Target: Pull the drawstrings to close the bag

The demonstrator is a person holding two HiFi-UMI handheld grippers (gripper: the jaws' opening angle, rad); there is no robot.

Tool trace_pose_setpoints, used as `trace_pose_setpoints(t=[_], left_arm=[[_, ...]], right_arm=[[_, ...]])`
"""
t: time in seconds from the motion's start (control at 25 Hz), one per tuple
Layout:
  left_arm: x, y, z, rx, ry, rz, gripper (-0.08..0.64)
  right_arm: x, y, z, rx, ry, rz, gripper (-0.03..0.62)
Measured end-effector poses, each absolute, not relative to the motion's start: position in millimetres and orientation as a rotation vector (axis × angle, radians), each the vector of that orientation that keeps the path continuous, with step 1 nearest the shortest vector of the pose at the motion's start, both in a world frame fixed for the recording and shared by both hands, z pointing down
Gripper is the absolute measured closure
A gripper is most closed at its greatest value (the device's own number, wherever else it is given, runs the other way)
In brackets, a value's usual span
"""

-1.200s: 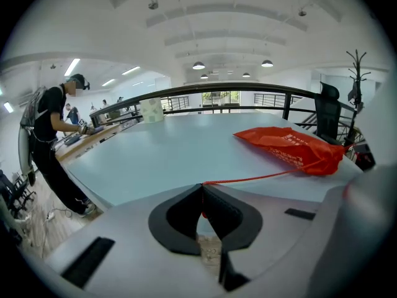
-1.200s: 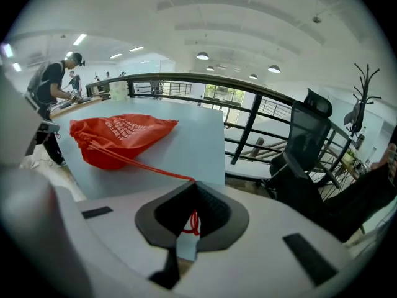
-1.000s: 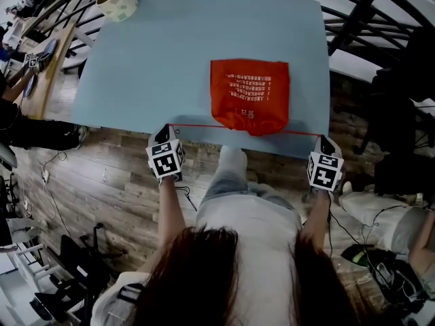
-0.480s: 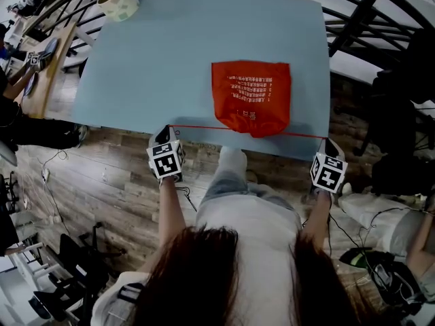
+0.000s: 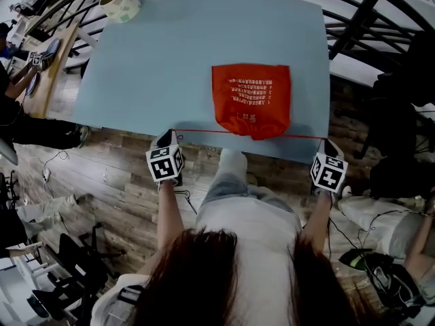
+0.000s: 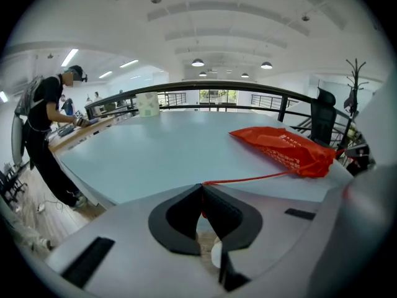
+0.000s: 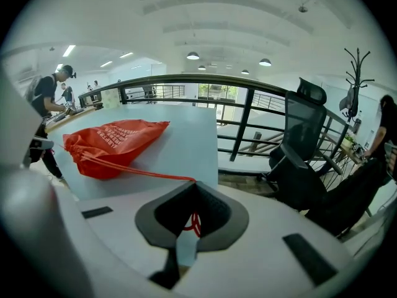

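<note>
One orange bag (image 5: 251, 100) of thin, crinkly fabric lies flat on the smooth pale-blue tabletop (image 5: 170, 60), right of the middle and close to the near edge. Its far end is squarish, with rows of small white print on the upper face, and its near end is bunched into a puckered, rounded mouth. Two thin red drawstrings run out from that mouth in a nearly straight, taut line along the near edge, one to each side. The left drawstring (image 6: 248, 180) ends in the left tool (image 6: 200, 186), whose dark, ribbed pads are clenched together on the cord. The right drawstring (image 7: 142, 172) ends in the right tool (image 7: 194, 184), likewise clamped tight on it, with a small loop of red cord showing behind the pads. Both tools are grey, hard-shelled bodies held just off the near edge, well apart, and each carries one cube with black-and-white square markers. At the far left corner of the tabletop stands a single roll of pale tape (image 5: 120, 2) — round and hollow. Below the edge lies a wood-plank floor (image 5: 102, 182).
</note>
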State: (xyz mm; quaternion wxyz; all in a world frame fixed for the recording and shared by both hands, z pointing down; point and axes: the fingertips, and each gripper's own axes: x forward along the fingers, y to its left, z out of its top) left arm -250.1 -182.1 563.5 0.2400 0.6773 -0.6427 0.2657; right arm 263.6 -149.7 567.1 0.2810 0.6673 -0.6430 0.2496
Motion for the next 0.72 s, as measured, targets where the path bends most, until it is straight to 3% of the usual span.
trace_pose_setpoints(t=[0.72], left_arm=[[-208,-153,568,1.927,-1.567,0.664,0.541]], right_arm=[[258,-142,571,1.718,-1.788,0.703,0.568]])
